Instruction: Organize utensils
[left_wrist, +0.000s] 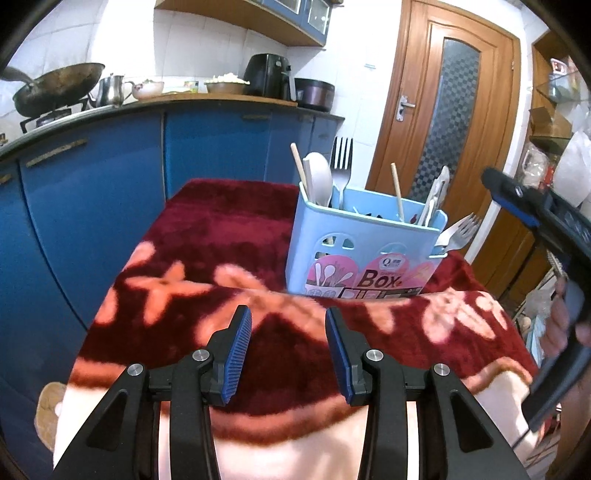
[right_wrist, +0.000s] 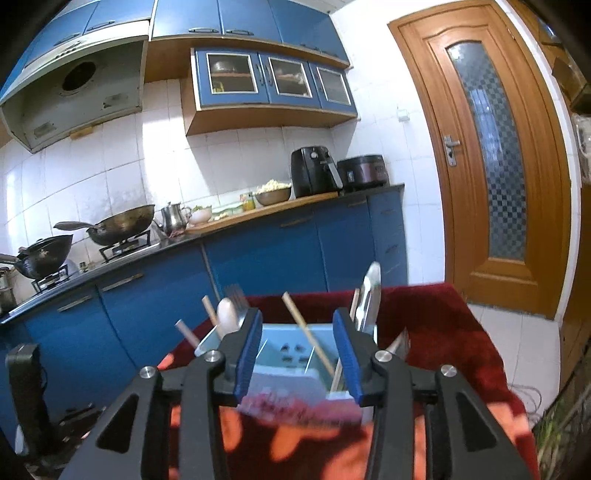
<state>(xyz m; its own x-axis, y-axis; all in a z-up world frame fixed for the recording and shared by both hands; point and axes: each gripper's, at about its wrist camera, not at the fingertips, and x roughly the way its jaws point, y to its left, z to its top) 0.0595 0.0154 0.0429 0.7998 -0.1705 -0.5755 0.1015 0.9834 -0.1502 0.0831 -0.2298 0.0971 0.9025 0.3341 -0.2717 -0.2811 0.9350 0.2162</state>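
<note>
A light-blue utensil box (left_wrist: 365, 236) stands upright on a red flowered blanket (left_wrist: 207, 236). It holds a fork (left_wrist: 341, 158), a white spoon (left_wrist: 317, 177), a chopstick (left_wrist: 397, 192) and pale tongs (left_wrist: 437, 188). Another fork (left_wrist: 458, 232) leans out at its right corner. My left gripper (left_wrist: 288, 314) is open and empty, in front of the box and apart from it. My right gripper (right_wrist: 298, 317) is open just in front of the box (right_wrist: 288, 354), with a chopstick (right_wrist: 308, 332) seen between the fingers but not pinched. A hand (left_wrist: 561, 325) holds it at the right.
Blue cabinets (left_wrist: 92, 206) run along the left, close to the blanket's edge. The counter carries a wok (left_wrist: 59, 86), a kettle (left_wrist: 110, 90) and a black air fryer (left_wrist: 267, 75). A wooden door (left_wrist: 443, 122) stands behind the box. Cluttered shelves (left_wrist: 554, 122) are at the right.
</note>
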